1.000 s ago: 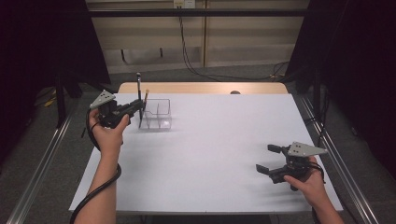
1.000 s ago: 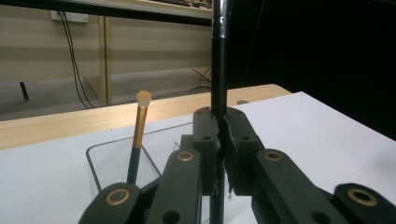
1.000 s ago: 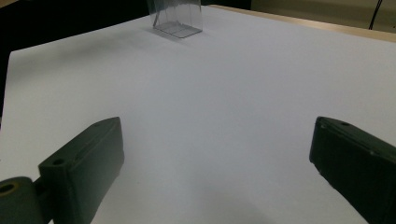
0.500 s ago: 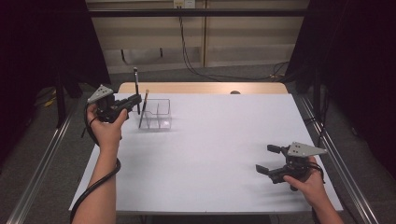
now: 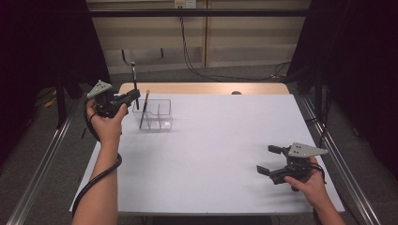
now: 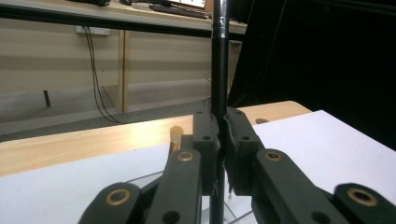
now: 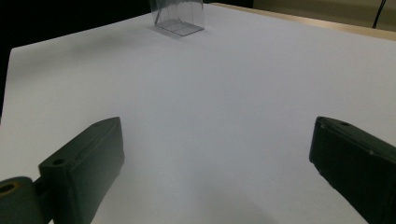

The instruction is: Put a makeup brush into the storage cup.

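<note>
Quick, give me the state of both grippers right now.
Left gripper: shut on the black brush, held upright above the clear organizer.
Right gripper: open, holding nothing, low over the white table.

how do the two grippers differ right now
The left gripper is raised beside the clear organizer, its jaws shut on an upright black brush. The right gripper sits low near the table's front edge, jaws wide open and empty. Both are black and hand-held.

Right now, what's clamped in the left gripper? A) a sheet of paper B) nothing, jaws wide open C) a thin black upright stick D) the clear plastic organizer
C: in the left gripper view the left gripper has its jaws shut on the black stick, which stands upright between them.
</note>
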`<state>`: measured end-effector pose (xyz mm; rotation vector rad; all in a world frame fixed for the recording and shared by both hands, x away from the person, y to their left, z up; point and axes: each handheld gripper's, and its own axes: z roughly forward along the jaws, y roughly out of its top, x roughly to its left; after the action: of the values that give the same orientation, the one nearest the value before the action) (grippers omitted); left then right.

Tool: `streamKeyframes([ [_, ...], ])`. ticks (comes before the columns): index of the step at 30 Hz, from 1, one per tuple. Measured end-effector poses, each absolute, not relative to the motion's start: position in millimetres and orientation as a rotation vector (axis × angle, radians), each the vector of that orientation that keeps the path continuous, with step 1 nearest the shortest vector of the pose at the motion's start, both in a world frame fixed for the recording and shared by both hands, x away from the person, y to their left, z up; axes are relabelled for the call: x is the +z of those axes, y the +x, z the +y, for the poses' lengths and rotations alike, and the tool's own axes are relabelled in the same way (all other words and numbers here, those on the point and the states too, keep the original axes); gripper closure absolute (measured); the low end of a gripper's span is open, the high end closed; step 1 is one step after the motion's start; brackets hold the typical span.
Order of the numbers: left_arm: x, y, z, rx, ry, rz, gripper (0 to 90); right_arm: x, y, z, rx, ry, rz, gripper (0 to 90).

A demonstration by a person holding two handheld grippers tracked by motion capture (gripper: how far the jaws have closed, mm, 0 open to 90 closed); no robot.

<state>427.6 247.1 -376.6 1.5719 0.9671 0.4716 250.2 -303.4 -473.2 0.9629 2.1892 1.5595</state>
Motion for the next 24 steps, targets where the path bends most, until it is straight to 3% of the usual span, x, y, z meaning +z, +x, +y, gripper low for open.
streamKeyframes([
  [24,-384.1,445.1,242.1,0.515,1.531,1.015,84.1,-473.7,249.2,-303.7,1.557,0.949,2.193,2.6],
])
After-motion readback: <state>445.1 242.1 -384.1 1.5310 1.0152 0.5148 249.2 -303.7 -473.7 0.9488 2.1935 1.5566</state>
